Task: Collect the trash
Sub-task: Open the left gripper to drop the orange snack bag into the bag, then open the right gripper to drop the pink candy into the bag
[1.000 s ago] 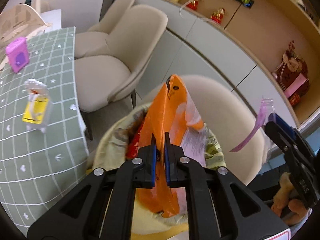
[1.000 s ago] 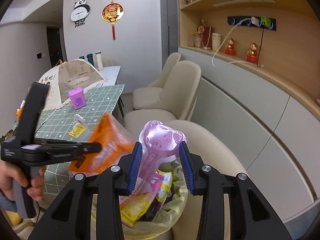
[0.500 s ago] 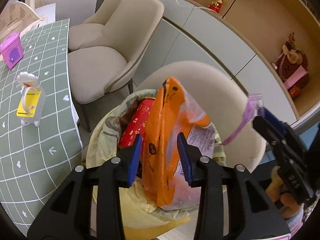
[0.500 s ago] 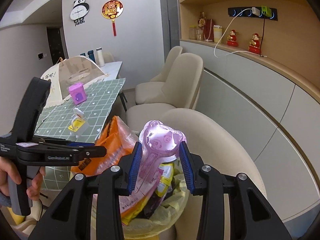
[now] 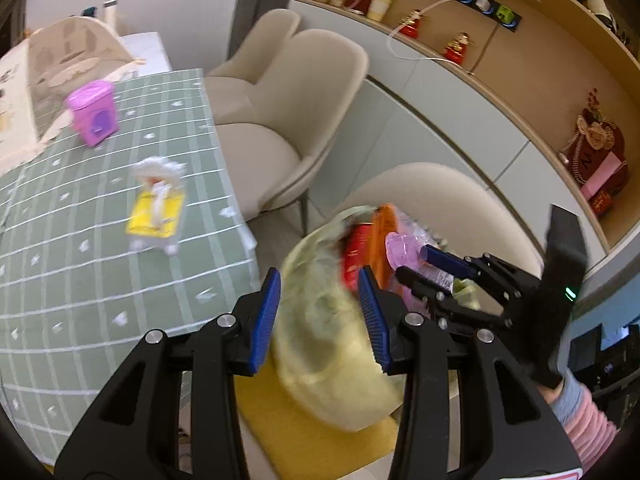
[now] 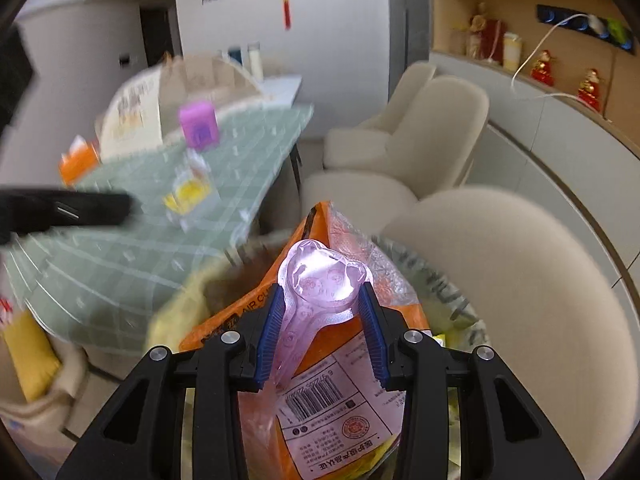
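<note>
A yellow-lined trash bag [image 5: 332,344] stands stuffed with wrappers on a beige chair. An orange snack bag [image 6: 248,308] sticks up out of it, free of any grip. My left gripper [image 5: 318,280] hovers on the bag's near side; its jaws are opening and nothing is between them. My right gripper [image 6: 320,300] is shut on a pink panda-print wrapper [image 6: 320,276], just above the orange bag. From the left wrist view, the right gripper [image 5: 430,266] reaches in from the right with the pink wrapper [image 5: 402,248] over the bag's mouth.
A green checked table [image 5: 80,260] lies to the left with a yellow-labelled packet [image 5: 156,212] and a purple box [image 5: 94,114]. Two beige chairs [image 5: 280,128] stand behind the bag. A grey cabinet wall [image 5: 440,128] runs along the right. A yellow cushion [image 5: 280,420] lies under the bag.
My left gripper let go of the orange bag, opened and drew back toward the table side. My right gripper came down over the trash bag with the pink wrapper.
</note>
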`<control>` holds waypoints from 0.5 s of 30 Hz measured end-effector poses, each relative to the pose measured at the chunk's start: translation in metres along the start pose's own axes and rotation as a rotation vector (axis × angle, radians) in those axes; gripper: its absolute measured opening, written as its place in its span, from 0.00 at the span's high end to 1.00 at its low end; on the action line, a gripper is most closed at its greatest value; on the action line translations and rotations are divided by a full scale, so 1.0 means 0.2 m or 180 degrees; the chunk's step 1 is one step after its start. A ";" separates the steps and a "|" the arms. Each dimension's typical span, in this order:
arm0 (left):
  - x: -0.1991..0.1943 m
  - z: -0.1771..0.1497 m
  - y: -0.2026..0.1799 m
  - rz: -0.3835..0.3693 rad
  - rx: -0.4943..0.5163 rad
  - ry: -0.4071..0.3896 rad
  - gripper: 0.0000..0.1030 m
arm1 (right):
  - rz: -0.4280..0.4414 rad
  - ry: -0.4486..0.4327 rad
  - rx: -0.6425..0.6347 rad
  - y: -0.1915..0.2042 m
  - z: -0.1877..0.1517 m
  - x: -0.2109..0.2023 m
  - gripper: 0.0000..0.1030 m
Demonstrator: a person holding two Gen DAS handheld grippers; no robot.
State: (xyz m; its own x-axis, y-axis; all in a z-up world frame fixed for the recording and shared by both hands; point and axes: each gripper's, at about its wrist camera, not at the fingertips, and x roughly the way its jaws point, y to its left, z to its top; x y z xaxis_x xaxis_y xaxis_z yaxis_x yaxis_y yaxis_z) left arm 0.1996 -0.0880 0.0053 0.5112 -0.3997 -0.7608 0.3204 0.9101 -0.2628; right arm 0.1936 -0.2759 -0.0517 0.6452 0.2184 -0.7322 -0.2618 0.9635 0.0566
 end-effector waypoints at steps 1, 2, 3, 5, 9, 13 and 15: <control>-0.02 -0.03 0.04 0.0034 -0.0044 0.0009 0.63 | 0.0007 0.0082 0.0016 0.00 -0.01 0.03 0.64; -0.04 -0.05 0.06 0.0045 -0.0079 0.0020 0.63 | 0.0010 0.0128 0.0019 0.00 -0.02 0.05 0.64; -0.05 -0.08 0.10 0.0055 -0.0135 0.0040 0.63 | 0.0003 0.0155 0.0009 0.00 -0.03 0.06 0.64; -0.07 -0.12 0.15 0.0080 -0.0219 0.0071 0.63 | -0.0028 0.0231 -0.0042 0.01 -0.04 0.08 0.64; -0.10 -0.21 0.24 0.0154 -0.0420 0.0091 0.63 | -0.0025 0.0322 -0.0045 0.00 -0.05 0.12 0.64; -0.13 -0.27 0.27 0.0201 -0.0512 0.0054 0.63 | 0.0015 0.0456 -0.0019 0.00 -0.05 0.15 0.64; -0.16 -0.29 0.27 0.0243 -0.0481 -0.0002 0.63 | 0.0048 0.0545 -0.0003 0.00 -0.06 0.16 0.64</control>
State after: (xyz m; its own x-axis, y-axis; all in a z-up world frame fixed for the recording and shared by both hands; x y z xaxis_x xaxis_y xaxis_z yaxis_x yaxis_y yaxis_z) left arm 0.1540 -0.0198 -0.0191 0.5298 -0.3289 -0.7817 0.1572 0.9438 -0.2906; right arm 0.2059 -0.2710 -0.0833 0.5096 0.2032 -0.8361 -0.2712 0.9601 0.0681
